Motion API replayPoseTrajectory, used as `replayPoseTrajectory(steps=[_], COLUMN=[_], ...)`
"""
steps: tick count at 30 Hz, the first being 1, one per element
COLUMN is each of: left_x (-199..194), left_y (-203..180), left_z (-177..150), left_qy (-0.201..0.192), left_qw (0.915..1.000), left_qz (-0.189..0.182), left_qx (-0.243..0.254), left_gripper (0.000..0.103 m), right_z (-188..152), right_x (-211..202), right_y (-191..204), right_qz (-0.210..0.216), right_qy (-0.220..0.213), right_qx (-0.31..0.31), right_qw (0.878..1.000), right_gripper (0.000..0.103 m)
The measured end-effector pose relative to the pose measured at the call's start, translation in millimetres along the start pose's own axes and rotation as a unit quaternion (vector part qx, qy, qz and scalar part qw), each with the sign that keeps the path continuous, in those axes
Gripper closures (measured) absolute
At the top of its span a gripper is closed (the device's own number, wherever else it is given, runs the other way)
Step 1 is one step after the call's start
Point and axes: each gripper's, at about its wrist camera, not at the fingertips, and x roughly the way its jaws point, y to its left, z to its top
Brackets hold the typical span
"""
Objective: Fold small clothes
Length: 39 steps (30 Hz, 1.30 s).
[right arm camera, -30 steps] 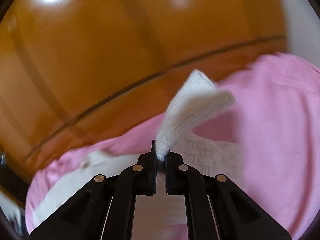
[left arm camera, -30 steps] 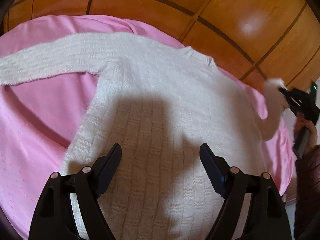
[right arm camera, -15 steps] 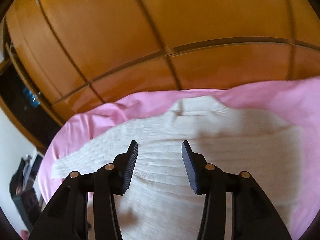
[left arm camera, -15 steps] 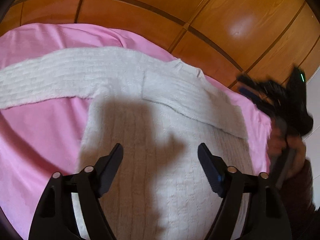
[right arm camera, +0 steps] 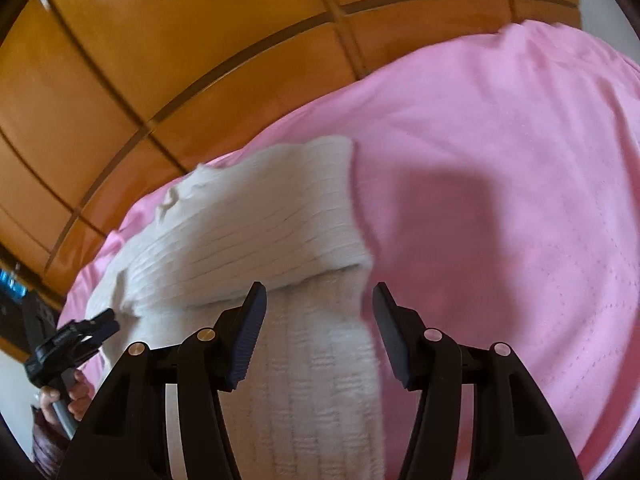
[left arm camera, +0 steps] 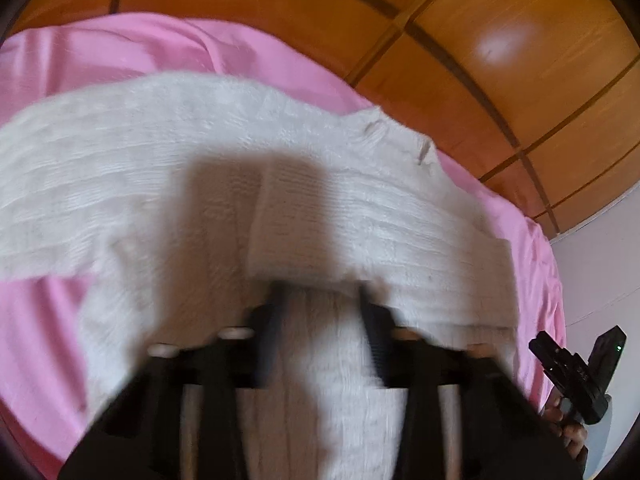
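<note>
A white knit sweater [left arm camera: 192,184] lies flat on a pink sheet [left arm camera: 120,48]. Its right sleeve [left arm camera: 360,236] is folded across the chest; the left sleeve [left arm camera: 60,184] stretches out to the left. My left gripper [left arm camera: 320,320] is open, blurred, and low over the sweater's body near the folded sleeve's edge. In the right wrist view my right gripper [right arm camera: 318,328] is open and empty above the sweater's right side [right arm camera: 312,380], with the folded sleeve [right arm camera: 256,232] just ahead. The right gripper also shows in the left wrist view [left arm camera: 572,372], off the bed's right edge.
A wooden panelled wardrobe [left arm camera: 480,60] stands right behind the bed. The pink sheet [right arm camera: 500,200] spreads wide to the right of the sweater. The left gripper and hand show at the lower left of the right wrist view [right arm camera: 68,348].
The right gripper carried the right sleeve across the chest, let go and opened, then drew back to the right. The left gripper moved forward over the sweater and its jaws narrowed.
</note>
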Motion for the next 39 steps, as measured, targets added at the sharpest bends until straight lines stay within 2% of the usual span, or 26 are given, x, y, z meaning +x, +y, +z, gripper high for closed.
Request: replayPoseTrajectory(steps=[1, 5, 7, 9, 11, 12, 13, 14, 16, 18, 20, 23, 24, 26, 27, 28, 32, 33, 35, 37, 38, 39], left_x=[1, -18, -26, -25, -15, -12, -11, -13, -23, -32, -31, -21, -15, 2, 8, 6, -17, -18, -6, 6, 5, 2], left_y=[-3, -12, -7, 3, 15, 20, 25, 29, 31, 28, 23, 13, 10, 11, 11, 10, 4, 3, 4, 5, 5, 6], left_z=[1, 12, 20, 24, 25, 22, 18, 14, 6, 3, 4, 11, 13, 16, 17, 16, 20, 21, 20, 15, 11, 8], left_qy=[-0.002, -0.055, -0.077, -0.08, -0.059, -0.055, -0.049, -0.046, -0.054, -0.065, -0.062, -0.058, -0.049, -0.026, -0.014, -0.017, -0.068, -0.073, -0.054, -0.035, -0.047, -0.053], left_qw=[1.0, 0.998, 0.9959, 0.9942, 0.9939, 0.9924, 0.9917, 0.9931, 0.996, 0.9971, 0.9975, 0.9981, 0.9987, 0.9994, 0.9998, 0.9998, 0.9976, 0.9971, 0.9965, 0.9957, 0.9949, 0.9949], left_qz=[0.004, 0.018, 0.043, 0.072, 0.094, 0.11, 0.119, 0.108, 0.068, 0.023, 0.001, 0.005, 0.009, 0.02, 0.009, 0.007, 0.01, 0.018, 0.059, 0.077, 0.08, 0.078], left_qx=[0.008, 0.025, 0.02, 0.012, 0.007, 0.005, -0.001, -0.007, -0.023, -0.033, -0.035, -0.019, -0.011, -0.01, -0.008, -0.005, 0.008, 0.014, 0.027, 0.038, 0.04, 0.036], left_gripper=[0.103, 0.103, 0.103, 0.103, 0.103, 0.1, 0.091, 0.087, 0.047, 0.037, 0.036, 0.038, 0.044, 0.071, 0.092, 0.092, 0.094, 0.094, 0.093, 0.086, 0.084, 0.075], right_z=[4, 18, 25, 28, 23, 17, 10, 5, 0, 1, 2, 3, 3, 3, 2, 2, 1, 1, 0, -1, -1, -1], right_x=[1, 18, 37, 63, 90, 104, 105, 106, 104, 103, 102, 101, 101, 103, 102, 102, 102, 104, 106, 107, 108, 108], right_y=[3, 28, 44, 57, 61, 62, 66, 70, 76, 75, 72, 70, 70, 71, 71, 71, 73, 76, 78, 79, 79, 78], right_qz=[0.001, 0.008, -0.004, -0.024, -0.061, -0.078, -0.089, -0.102, -0.119, -0.118, -0.108, -0.104, -0.106, -0.108, -0.108, -0.108, -0.114, -0.117, -0.124, -0.127, -0.125, -0.124], right_qy=[-0.002, -0.011, -0.008, 0.007, 0.029, 0.036, 0.005, -0.009, -0.022, -0.022, -0.022, -0.023, -0.024, -0.024, -0.024, -0.024, -0.026, -0.027, -0.029, -0.032, -0.033, -0.032], right_qx=[-0.002, -0.035, -0.055, -0.074, -0.084, -0.088, -0.1, -0.111, -0.121, -0.118, -0.111, -0.109, -0.11, -0.112, -0.112, -0.112, -0.117, -0.121, -0.126, -0.13, -0.128, -0.127], right_qw=[1.0, 0.999, 0.998, 0.997, 0.994, 0.992, 0.991, 0.989, 0.985, 0.986, 0.988, 0.988, 0.988, 0.988, 0.988, 0.988, 0.986, 0.985, 0.984, 0.983, 0.983, 0.984], right_gripper=[0.049, 0.049, 0.049, 0.049, 0.049, 0.045, 0.041, 0.04, 0.039, 0.038, 0.037, 0.037, 0.037, 0.036, 0.036, 0.036, 0.036, 0.035, 0.034, 0.034, 0.033, 0.033])
